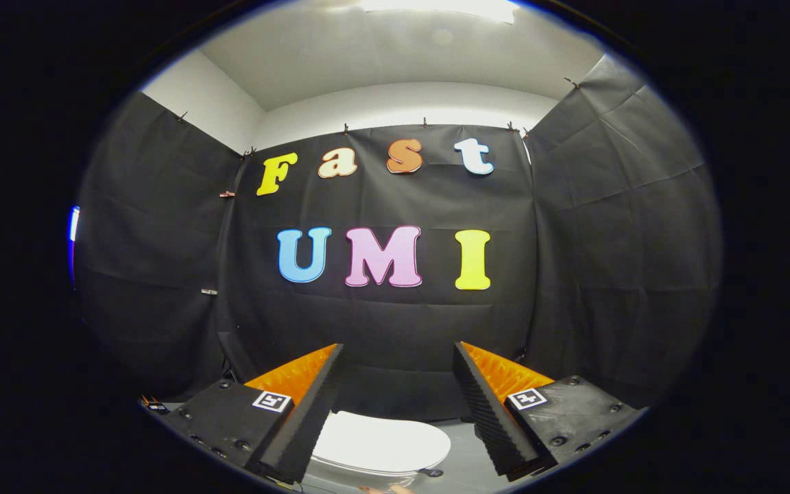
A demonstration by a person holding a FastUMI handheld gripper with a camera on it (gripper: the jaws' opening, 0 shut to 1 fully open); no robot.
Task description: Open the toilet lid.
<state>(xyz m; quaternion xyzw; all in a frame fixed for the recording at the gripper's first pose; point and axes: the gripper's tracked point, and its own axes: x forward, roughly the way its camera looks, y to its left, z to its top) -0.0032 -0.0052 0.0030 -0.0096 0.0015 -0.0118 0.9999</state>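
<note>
lid [381,442] white, oval, lying closed flat, below and between wide-spread fingers [398,357], which hold nothing.

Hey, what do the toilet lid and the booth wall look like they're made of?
Toilet lid, seen below between the open jaws of the gripper: probably smooth glossy white plastic, judging by its even sheen. Booth wall: matte black cloth, creased and clipped up along its top edge.

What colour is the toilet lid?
White, seen in the gripper view: the toilet lid lies closed below the open gripper.
</note>
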